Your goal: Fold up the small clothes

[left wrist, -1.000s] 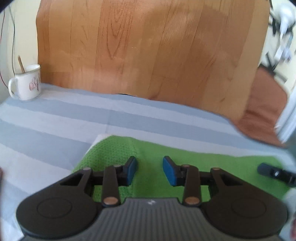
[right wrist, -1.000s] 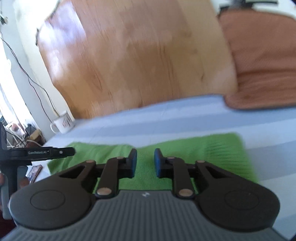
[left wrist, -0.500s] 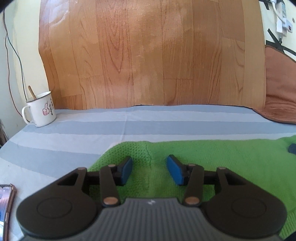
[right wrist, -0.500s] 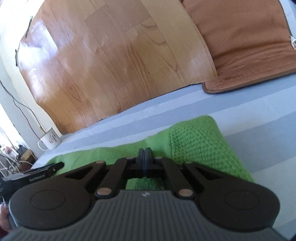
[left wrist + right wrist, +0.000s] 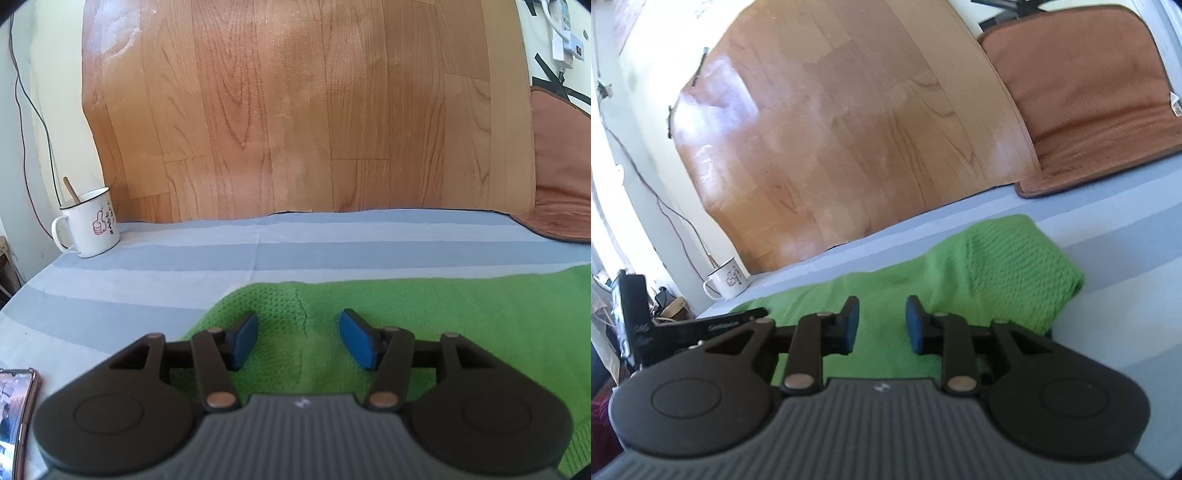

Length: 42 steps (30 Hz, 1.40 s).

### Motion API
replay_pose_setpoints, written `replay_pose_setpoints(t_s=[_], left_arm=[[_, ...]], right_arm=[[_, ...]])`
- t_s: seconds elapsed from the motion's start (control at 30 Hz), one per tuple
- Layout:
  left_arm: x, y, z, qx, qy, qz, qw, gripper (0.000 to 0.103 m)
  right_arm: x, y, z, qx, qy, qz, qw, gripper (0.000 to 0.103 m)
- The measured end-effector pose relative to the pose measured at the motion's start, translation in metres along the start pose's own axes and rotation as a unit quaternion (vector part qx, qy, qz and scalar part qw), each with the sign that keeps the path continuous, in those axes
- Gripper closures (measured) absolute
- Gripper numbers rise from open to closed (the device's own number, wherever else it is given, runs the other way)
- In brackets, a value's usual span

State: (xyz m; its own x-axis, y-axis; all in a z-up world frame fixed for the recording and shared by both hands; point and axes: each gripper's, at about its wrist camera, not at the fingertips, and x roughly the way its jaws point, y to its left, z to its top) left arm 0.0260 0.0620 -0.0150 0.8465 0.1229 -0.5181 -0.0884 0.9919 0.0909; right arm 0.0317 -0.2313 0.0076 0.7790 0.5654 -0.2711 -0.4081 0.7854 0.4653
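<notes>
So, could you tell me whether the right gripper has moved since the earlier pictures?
Yes. The right gripper has swung right: the brown cushion sits lower and nearer, and its fingers have just been opening above the green knitted garment.

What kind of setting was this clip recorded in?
Probably a lived-in home room, not a lab. A striped grey sheet covers the work surface, an enamel mug stands at the far left, a wood-pattern sheet leans on the wall, and a brown cushion is propped beside it.
</notes>
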Motion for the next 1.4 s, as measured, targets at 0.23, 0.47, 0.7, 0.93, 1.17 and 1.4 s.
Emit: replay_pose_setpoints(t_s=[0.23, 0.47, 0.7, 0.93, 1.17, 1.4], left_arm=[[-0.001, -0.001, 0.000, 0.004, -0.001, 0.008, 1.0000, 0.046], [-0.001, -0.001, 0.000, 0.004, -0.001, 0.011, 0.9999, 0.043], [-0.001, 0.004, -0.001, -0.007, -0.002, 0.018, 0.9998, 0.025], [-0.002, 0.005, -0.001, -0.008, -0.003, 0.021, 0.9997, 0.012], [0.000, 0.009, 0.000, -0.020, 0.003, 0.021, 0.9996, 0.000], [0.000, 0.009, 0.000, -0.023, 0.009, 0.019, 0.9995, 0.000]], right_arm=[[0.007, -0.002, 0.000, 0.009, 0.019, -0.025, 0.999, 0.072], [0.010, -0.001, -0.001, 0.005, 0.026, -0.024, 0.999, 0.065], [0.010, 0.001, -0.001, 0.001, 0.026, -0.018, 1.000, 0.059], [0.010, 0.001, -0.001, 0.000, 0.026, -0.019, 0.999, 0.058], [0.010, 0.003, -0.001, 0.001, 0.025, -0.020, 0.999, 0.057], [0.010, 0.002, -0.001, 0.000, 0.027, -0.016, 1.000, 0.054]])
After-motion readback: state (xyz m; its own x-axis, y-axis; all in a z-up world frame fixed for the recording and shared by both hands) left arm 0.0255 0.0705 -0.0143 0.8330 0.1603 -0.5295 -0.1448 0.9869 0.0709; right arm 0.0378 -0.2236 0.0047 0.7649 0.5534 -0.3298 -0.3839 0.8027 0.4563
